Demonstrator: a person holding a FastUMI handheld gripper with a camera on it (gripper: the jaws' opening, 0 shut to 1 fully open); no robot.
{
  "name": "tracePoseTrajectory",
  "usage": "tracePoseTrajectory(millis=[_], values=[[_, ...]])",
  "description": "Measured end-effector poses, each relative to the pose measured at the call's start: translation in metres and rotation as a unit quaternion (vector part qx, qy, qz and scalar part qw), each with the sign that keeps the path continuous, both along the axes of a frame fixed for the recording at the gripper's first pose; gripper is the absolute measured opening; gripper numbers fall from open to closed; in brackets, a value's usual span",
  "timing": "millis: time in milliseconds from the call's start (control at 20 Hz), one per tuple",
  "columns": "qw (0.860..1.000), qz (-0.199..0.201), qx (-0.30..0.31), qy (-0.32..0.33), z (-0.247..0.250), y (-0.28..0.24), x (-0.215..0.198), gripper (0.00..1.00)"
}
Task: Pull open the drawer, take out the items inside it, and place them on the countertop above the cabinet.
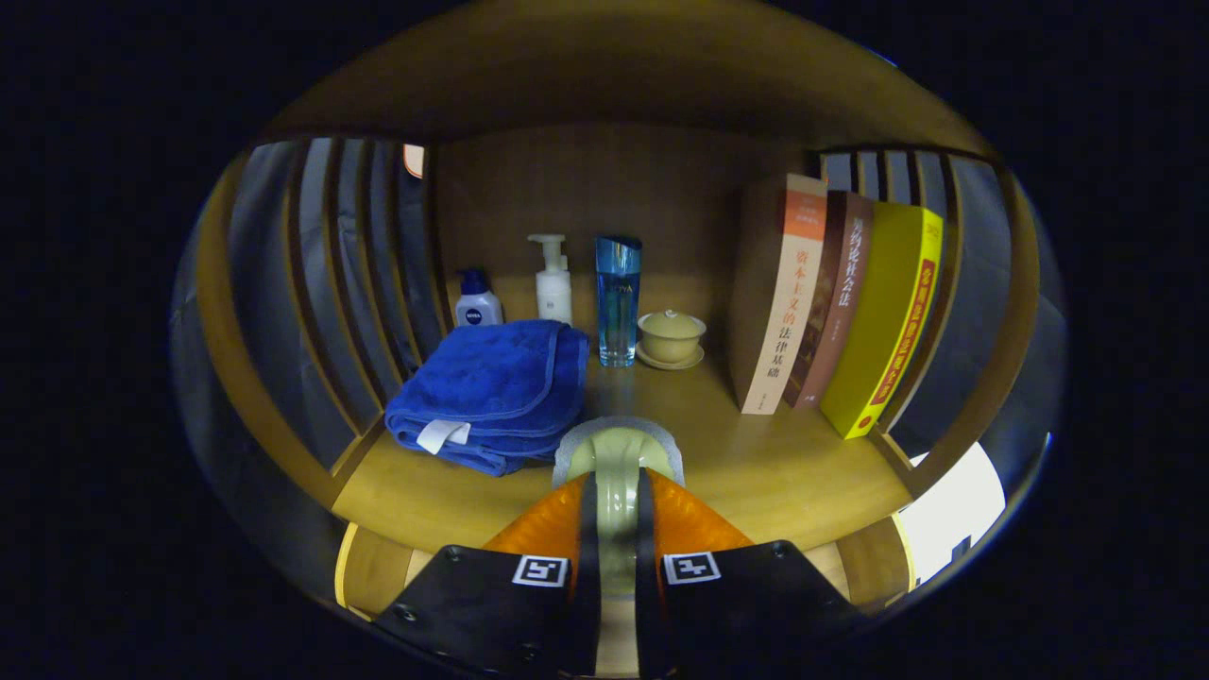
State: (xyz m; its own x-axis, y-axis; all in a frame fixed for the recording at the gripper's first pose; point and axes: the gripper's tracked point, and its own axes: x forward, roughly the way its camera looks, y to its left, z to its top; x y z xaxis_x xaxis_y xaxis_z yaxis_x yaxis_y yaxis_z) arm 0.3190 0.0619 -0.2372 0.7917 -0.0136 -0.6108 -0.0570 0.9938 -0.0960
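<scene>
Roll of tape pinched edge-on above the countertop

Tape is what we appear to be carrying: a pale greenish roll with a grey outer band [619, 453] stands on edge between the orange fingers [694, 519] of our gripper [619, 515], which are drawn in close, both pressing its flat sides. It hangs just above the front of the wooden countertop [774, 472], right beside the folded blue towel [496, 392], with the bottles, the lidded cup [672, 337] and the leaning books [831, 302] well beyond.

We judge the roll light and stiff, with smooth sides that could slip or let it swivel in a narrow pinch. Holding across the flat faces near the middle, as now, looks sound. A round thing set down on edge may roll; we would sooner lower it until it rests on the bare wood right of the towel before easing the fingers apart.
</scene>
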Motion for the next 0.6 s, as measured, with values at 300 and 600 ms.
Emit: tracePoseTrajectory(millis=[300,600], values=[[1.000,0.005,-0.016,0.009,-0.021,0.003,0.023,0.24],[1.000,-0.009,-0.027,0.005,-0.033,-0.008,0.032,0.29]])
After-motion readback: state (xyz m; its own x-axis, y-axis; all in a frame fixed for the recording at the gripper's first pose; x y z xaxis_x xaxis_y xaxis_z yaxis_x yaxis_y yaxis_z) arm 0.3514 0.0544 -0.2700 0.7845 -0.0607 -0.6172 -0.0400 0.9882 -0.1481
